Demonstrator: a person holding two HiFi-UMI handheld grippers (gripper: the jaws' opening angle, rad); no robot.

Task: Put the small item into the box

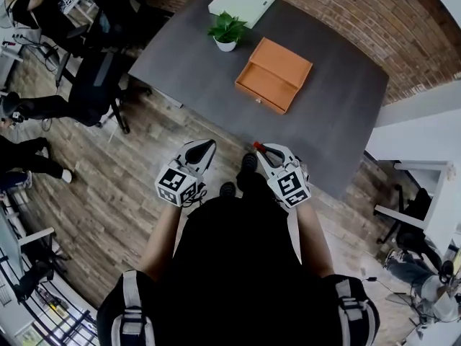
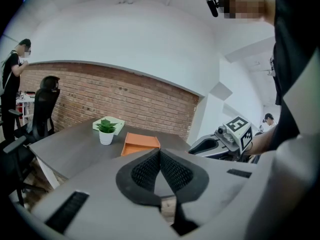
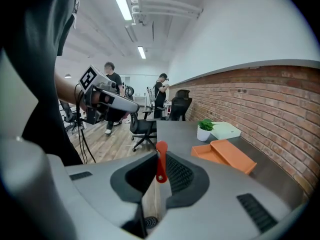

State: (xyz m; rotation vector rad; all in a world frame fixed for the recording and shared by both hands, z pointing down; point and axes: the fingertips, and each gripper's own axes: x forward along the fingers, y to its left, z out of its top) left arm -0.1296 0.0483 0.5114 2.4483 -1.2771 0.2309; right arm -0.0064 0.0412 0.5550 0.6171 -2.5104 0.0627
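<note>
Small red item [image 3: 161, 162], a thin flat strip with a rounded end, is pinched upright between the narrowly set jaws of the right hand-held gripper [image 1: 263, 151], low in the centre of the head view and well short of the bench [image 1: 338, 128]. It is judged to be light and fairly stiff, probably smooth plastic, so it could pivot or slip if the grip were eased; the hold on its lower half, with the tip left free, looks suitable for release. The left hand-held gripper [image 2: 160, 156] is closed with nothing in it. The orange box [image 1: 274, 74] lies open in the upper middle of the frame on the bare grey bench, beside a potted plant [image 1: 226, 31]. A brick wall [image 1: 403, 20] runs behind, and a wooden floor [image 1: 94, 171] is seen at left.
</note>
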